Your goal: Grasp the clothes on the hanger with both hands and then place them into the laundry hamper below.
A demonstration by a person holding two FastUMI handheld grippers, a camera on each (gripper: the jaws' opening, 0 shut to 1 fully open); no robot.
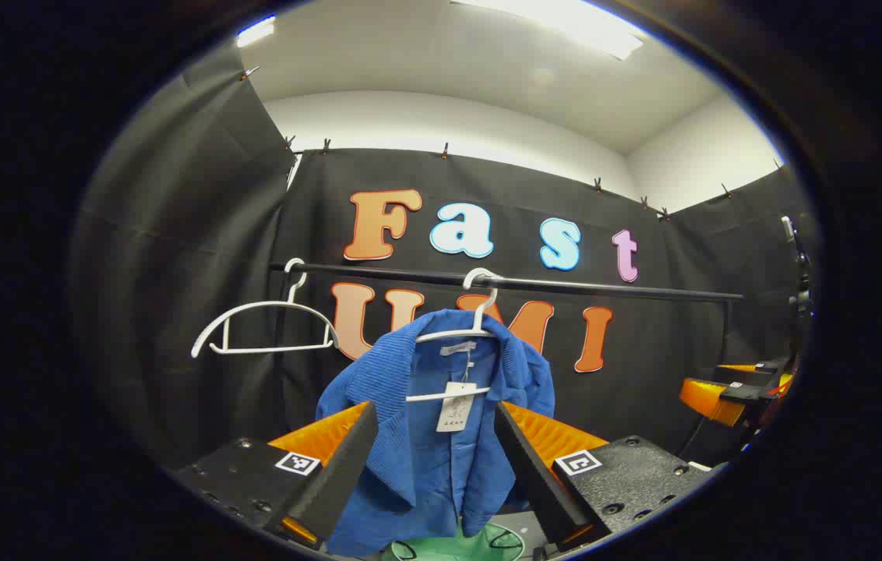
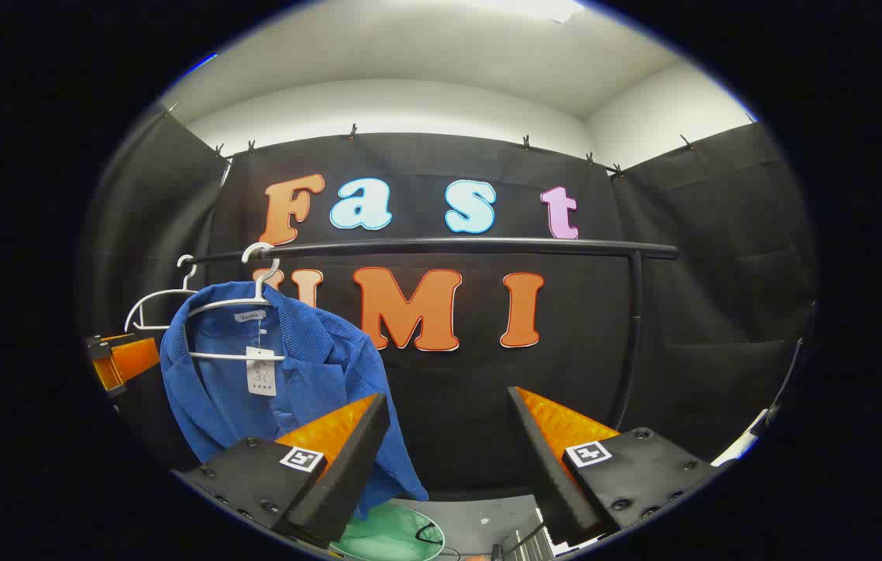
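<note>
- The black rail (image 1: 566, 287) runs across the booth and everything hangs off it; a blue shirt (image 1: 441, 436) on a white hanger (image 1: 480, 312) dangles from the rail near its middle in the left gripper view, collar up, front open, a paper tag (image 1: 456, 407) hanging at the neck
- Further along the rail, to the shirt's left in that view, a second white hanger (image 1: 262, 327) hangs bare
- Left gripper (image 1: 435, 460) sits level with the shirt's lower half, jaws spread wide; the shirt shows right in the gap between the fingers (image 1: 332, 475); whether either finger touches the cloth I cannot tell
- Below the rail, under the shirt's hem, a pale green hamper rim (image 1: 488, 541) peeks out between the fingers
- Over in the right gripper view the shirt (image 2: 269, 389) hangs under the rail's (image 2: 449, 245) left end, its hanger (image 2: 254, 288) hooked on, the bare hanger (image 2: 160, 300) just behind it
- Right gripper (image 2: 449, 460) is also wide apart, aimed under the rail's middle stretch at plain backdrop; its one finger (image 2: 340, 467) overlaps the shirt's lower edge in view, nothing between the fingers
- The green hamper (image 2: 386, 538) lies under the rail, below the shirt's hem
- The left gripper (image 2: 118, 358) shows at the far edge beside the shirt
</note>
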